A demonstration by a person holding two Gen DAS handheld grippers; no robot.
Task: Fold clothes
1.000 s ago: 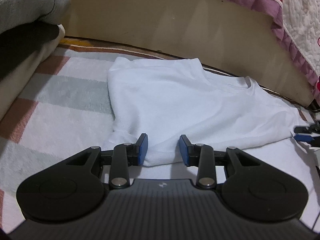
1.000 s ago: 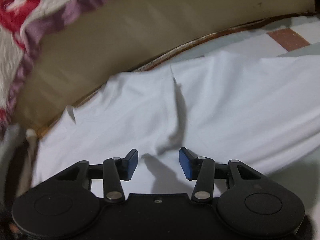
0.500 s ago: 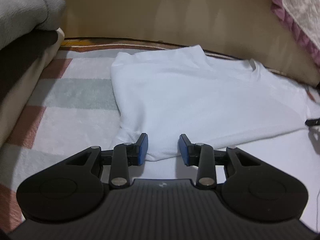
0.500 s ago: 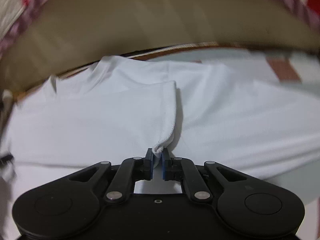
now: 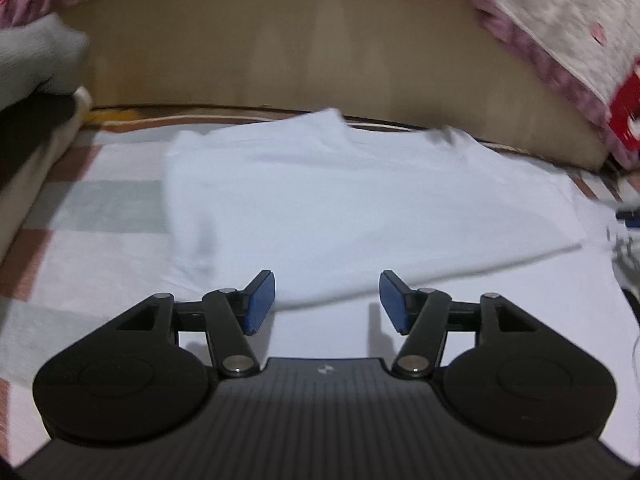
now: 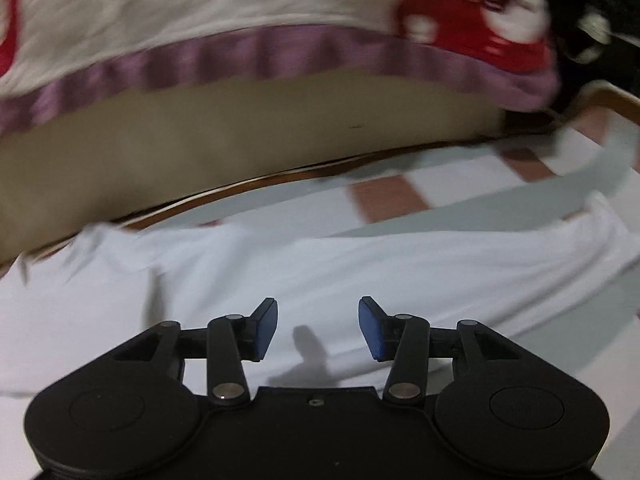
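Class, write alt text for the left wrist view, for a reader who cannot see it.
A white T-shirt, partly folded, lies flat on a checked cloth in front of a tan panel. In the foreground the left hand-held gripper hangs over the shirt's near edge, its blue-padded jaws opening with nothing pinched between them. The picture is blurred.

likely a bedroom, quilted bedspread [image 6: 240, 12], checked blanket [image 5: 92, 208]

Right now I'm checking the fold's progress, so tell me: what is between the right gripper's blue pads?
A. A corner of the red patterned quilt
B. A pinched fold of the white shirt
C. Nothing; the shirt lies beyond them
C: the right gripper has its jaws apart and opening, nothing between them, and the white shirt lies flat beyond them.
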